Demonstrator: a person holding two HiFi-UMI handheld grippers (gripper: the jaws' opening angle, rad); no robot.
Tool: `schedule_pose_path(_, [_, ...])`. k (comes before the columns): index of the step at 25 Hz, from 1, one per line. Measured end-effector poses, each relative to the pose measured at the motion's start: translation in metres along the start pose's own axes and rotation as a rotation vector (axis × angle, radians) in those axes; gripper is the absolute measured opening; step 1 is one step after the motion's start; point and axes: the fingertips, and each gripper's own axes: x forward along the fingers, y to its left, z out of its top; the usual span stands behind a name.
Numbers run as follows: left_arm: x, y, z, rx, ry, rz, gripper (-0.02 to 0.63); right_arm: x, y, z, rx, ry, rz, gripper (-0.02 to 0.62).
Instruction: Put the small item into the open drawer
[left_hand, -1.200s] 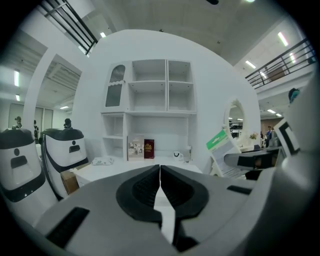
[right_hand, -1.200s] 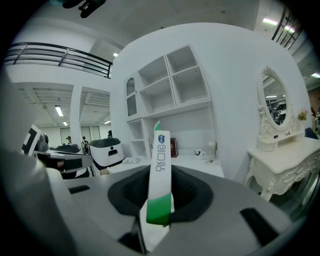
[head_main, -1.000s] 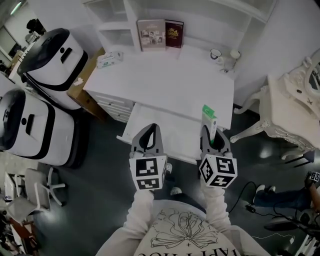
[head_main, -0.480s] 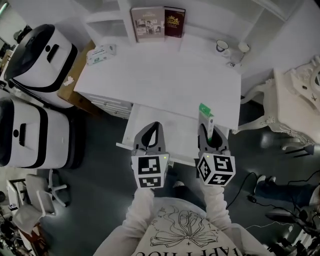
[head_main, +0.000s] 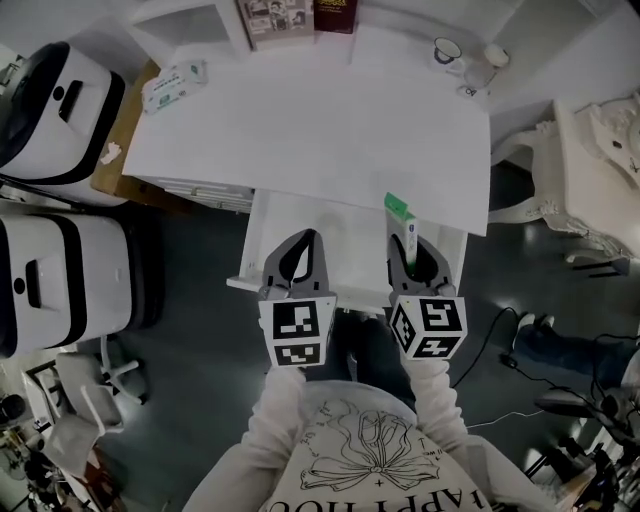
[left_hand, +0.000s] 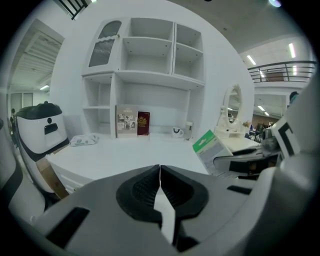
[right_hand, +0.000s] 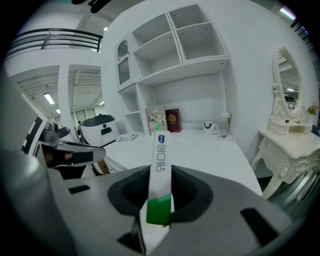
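A slim white box with a green end (head_main: 400, 218) stands up between the jaws of my right gripper (head_main: 413, 250), which is shut on it. In the right gripper view the box (right_hand: 161, 165) rises straight out of the pads. This gripper hovers over the right part of the open white drawer (head_main: 350, 255), which is pulled out from under the white desk (head_main: 330, 130). My left gripper (head_main: 306, 240) hangs over the drawer's left part with its jaws shut and nothing in them. In the left gripper view (left_hand: 160, 170) the pads touch, and the box (left_hand: 210, 149) shows to the right.
Two books (head_main: 295, 14) lean at the back of the desk, with a mug (head_main: 447, 50) at the back right and a tissue pack (head_main: 172, 85) at the left. Two large white-and-black machines (head_main: 50, 110) stand left of the desk. An ornate white table (head_main: 600, 160) is at the right.
The head camera has shifted, so the desk now sits higher in the picture. Both grippers stay side by side over the drawer, the right one still holding the box.
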Motion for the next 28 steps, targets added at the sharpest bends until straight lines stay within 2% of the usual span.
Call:
schedule_pose_path(11, [0.024,0.004,-0.040,-0.035,0.085,0.003,0.006,0.032,0.006,-0.049,-0.032,0.128,0.062,0.089])
schedule_pose_path(20, [0.043,0.007,-0.069,-0.069,0.133,0.021,0.006,0.063,0.001,-0.120,-0.074,0.288,0.109,0.089])
schedule_pose_path(28, [0.051,0.006,-0.087,-0.098,0.160,0.040,0.006,0.088,-0.012,-0.164,-0.101,0.397,0.121,0.089])
